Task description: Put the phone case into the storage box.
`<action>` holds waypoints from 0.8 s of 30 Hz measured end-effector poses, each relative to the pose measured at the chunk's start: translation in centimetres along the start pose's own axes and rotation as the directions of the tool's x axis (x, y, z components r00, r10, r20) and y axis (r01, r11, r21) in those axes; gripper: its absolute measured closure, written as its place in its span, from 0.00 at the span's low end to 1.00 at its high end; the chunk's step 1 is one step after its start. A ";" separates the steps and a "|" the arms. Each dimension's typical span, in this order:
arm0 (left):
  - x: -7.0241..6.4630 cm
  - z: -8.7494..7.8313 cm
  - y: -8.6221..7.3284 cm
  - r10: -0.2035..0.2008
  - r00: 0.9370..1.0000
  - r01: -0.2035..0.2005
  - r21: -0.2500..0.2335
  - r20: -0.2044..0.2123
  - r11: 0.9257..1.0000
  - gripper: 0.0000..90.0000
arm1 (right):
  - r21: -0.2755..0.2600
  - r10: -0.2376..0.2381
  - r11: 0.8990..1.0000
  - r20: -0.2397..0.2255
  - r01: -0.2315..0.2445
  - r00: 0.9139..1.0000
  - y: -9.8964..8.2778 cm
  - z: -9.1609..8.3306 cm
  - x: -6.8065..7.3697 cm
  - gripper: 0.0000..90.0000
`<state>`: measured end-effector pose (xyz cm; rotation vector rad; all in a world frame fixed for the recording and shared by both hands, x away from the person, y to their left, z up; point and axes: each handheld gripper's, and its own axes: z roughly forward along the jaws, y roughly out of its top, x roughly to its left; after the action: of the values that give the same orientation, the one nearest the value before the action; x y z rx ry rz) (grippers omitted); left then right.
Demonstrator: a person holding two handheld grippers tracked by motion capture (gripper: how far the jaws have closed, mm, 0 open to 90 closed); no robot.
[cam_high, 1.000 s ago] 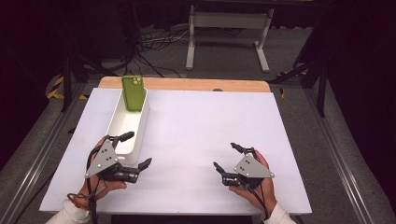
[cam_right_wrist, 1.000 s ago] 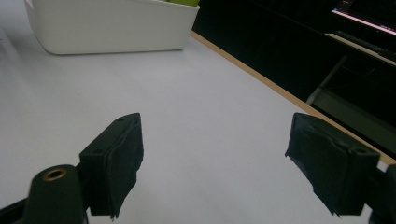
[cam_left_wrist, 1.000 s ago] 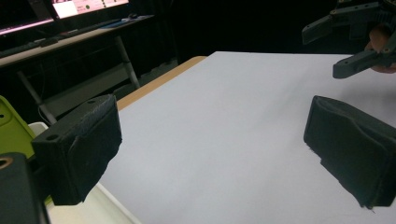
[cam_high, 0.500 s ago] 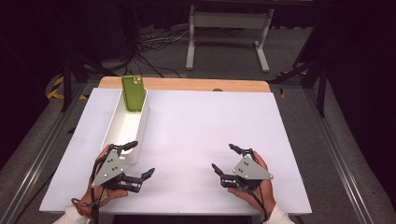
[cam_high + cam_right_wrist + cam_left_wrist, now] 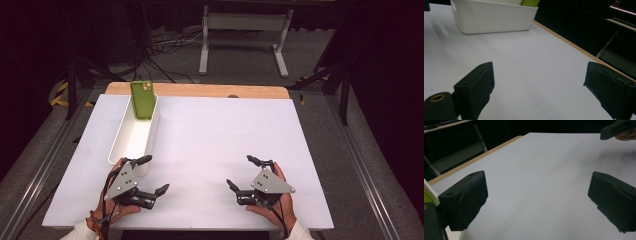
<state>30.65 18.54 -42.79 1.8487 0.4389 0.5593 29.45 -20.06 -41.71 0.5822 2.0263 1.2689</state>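
Phone [image 5: 143,99], green, one only, stands tilted against far end wall of single white bin [image 5: 120,148] by table's [image 5: 210,130] left edge. My left gripper [image 5: 152,175] has pulled back from bin toward near edge, jaws spread, nothing held. My right gripper [image 5: 243,172] unmoved near near-right corner, jaws spread, empty. Two grippers total. Judgement: phone placed, task likely finished.

Left tongs [image 5: 154,175] and right tongs [image 5: 245,171], both hand-held, jaws wide apart.
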 end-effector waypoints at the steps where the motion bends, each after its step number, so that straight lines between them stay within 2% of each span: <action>1: 0.0 0.0 0.0 -0.005 1.000 0.005 -0.002 0.004 1.000 0.04 | -0.002 -0.001 1.000 -0.010 0.001 1.000 0.0 0.1 0.1 0.10; 5: 0.0 -0.1 0.1 -0.001 1.000 0.001 -0.010 -0.001 1.000 0.04 | 0.014 -0.026 1.000 -0.006 0.026 1.000 0.0 0.2 0.3 0.08; 9: -0.1 0.0 0.1 -0.007 1.000 0.007 -0.015 -0.001 1.000 0.04 | 0.017 -0.025 1.000 -0.003 0.025 1.000 0.1 0.2 0.5 0.09; 13: -0.2 0.1 0.2 0.013 1.000 -0.013 -0.006 0.001 1.000 0.04 | 0.016 -0.032 0.999 0.006 0.032 0.999 0.1 0.1 0.5 0.09; 15: -0.2 0.1 0.3 0.005 1.000 -0.005 -0.014 0.006 1.000 0.04 | 0.023 -0.035 0.999 0.005 0.035 0.999 0.0 0.0 0.6 0.09; 24: 0.0 -0.3 0.2 0.016 1.000 -0.016 -0.011 0.008 1.000 0.05 | 0.031 -0.033 0.999 0.008 0.033 0.999 0.1 0.2 0.8 0.10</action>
<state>30.54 18.70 -42.51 1.8448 0.4150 0.5637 29.06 -19.31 -41.90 0.5651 2.0436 1.2157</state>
